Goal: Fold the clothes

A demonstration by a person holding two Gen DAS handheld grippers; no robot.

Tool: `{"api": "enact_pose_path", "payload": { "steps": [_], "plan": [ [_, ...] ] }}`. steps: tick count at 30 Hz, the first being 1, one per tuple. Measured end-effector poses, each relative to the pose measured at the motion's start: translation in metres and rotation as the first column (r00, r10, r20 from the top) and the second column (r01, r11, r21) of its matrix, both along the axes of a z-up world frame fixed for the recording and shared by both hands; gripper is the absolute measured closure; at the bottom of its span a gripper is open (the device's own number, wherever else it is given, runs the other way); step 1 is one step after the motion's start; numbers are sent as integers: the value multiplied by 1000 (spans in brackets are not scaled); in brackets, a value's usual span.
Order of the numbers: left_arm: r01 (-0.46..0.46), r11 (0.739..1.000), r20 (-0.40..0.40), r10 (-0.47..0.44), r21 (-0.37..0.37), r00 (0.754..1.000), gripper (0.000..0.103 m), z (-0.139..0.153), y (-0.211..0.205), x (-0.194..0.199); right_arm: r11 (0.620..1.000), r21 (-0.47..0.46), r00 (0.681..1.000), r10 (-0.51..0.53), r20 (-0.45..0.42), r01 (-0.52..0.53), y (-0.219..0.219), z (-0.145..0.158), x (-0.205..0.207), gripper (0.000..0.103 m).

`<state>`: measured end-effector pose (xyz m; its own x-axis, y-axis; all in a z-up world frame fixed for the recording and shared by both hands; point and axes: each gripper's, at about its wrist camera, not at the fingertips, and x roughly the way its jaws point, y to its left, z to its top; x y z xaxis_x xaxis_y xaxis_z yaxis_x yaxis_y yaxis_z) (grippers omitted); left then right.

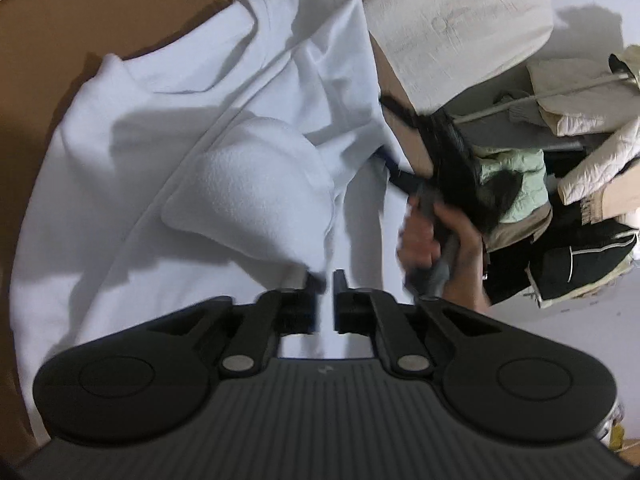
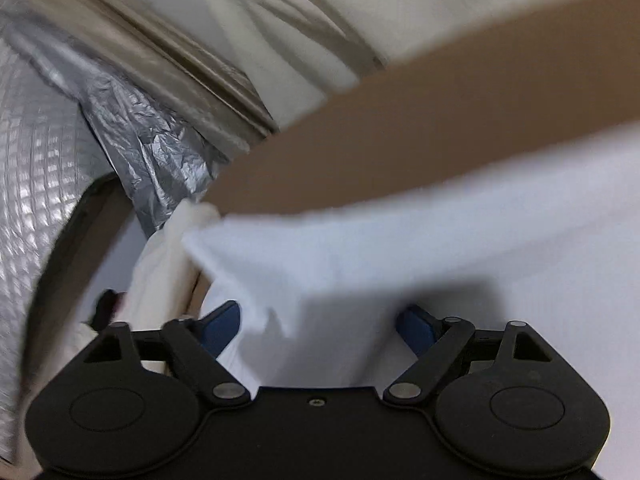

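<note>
A white sweatshirt [image 1: 168, 152] lies spread on brown cardboard [image 1: 80, 20], with a fold turned back to show its fleecy inside [image 1: 248, 188]. My left gripper [image 1: 327, 282] is at the near edge of that fold, shut on the cloth. In the left wrist view my right gripper [image 1: 387, 130] is blurred at the garment's right edge, held by a hand [image 1: 432, 240]. In the right wrist view the right gripper [image 2: 320, 322] stands open, its blue pads [image 2: 222, 322] wide apart. A corner of the sweatshirt [image 2: 360, 264] lies between them, not pinched.
A heap of mixed clothes [image 1: 560, 200] sits to the right of the cardboard, and pale bedding [image 1: 460, 20] lies behind it. Past the cardboard edge [image 2: 440, 120] in the right wrist view are grey crinkled plastic [image 2: 152, 140] and silver quilted foil [image 2: 40, 200].
</note>
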<state>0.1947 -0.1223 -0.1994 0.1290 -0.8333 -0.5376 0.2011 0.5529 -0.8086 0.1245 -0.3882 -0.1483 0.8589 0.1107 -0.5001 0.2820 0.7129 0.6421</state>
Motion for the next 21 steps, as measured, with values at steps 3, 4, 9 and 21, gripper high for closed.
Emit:
{"api": "enact_pose_path", "payload": {
  "steps": [3,4,9,21],
  "plan": [
    [-9,1000,57,10,-28,998,102,8,5,1,988,-156,1000,6,0,-6,-19,18,22,68],
    [-12,1000,74,14,-27,997,102,11,6,2,982,-187,1000,6,-5,-7,-28,22,29,82],
    [-13,1000,64,13,2,998,102,2,7,8,991,-122,995,40,-88,-51,-74,20,57,85],
    [-4,999,28,2,40,1000,97,-8,-1,12,1000,-4,998,28,-59,-28,-65,12,-4,41]
  ]
}}
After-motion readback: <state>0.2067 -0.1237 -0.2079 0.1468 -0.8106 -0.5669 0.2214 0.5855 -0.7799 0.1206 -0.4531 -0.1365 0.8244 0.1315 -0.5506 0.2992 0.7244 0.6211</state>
